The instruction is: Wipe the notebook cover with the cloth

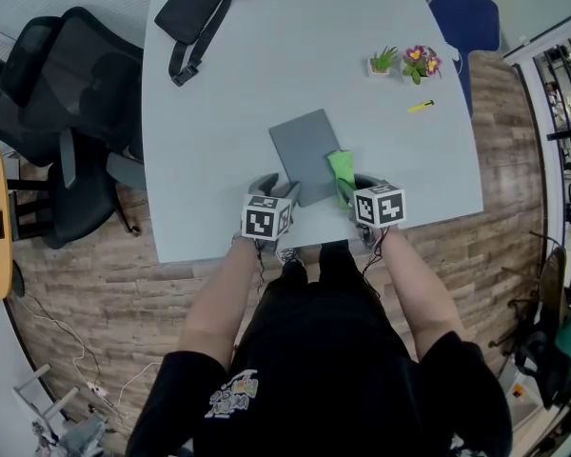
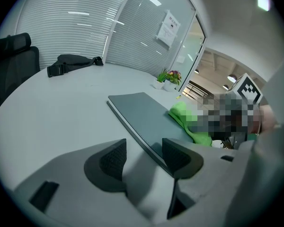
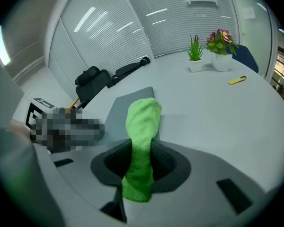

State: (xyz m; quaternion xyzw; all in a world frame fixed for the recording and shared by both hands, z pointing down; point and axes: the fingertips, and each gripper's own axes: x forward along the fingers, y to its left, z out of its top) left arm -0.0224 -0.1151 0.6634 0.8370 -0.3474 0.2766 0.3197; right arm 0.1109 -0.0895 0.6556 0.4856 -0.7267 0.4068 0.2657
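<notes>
At the frame's centre the grey notebook (image 1: 303, 146) lies flat on the worktop (image 1: 219, 112). The right gripper (image 3: 141, 162) has its jaws clenched on a bunched strip of the green cloth (image 3: 142, 122), which rests on the cover's right edge. The left gripper (image 2: 142, 155) has its jaws released, the notebook's near corner lying between them unclamped. With nothing pinning it, the notebook would likely slide or turn on the smooth worktop under the cloth's drag. The narrow bunch could also slip from the jaws.

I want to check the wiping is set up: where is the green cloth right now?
In the right gripper view the cloth is clamped in the right gripper; in the head view it lies at the right edge of the notebook.
</notes>
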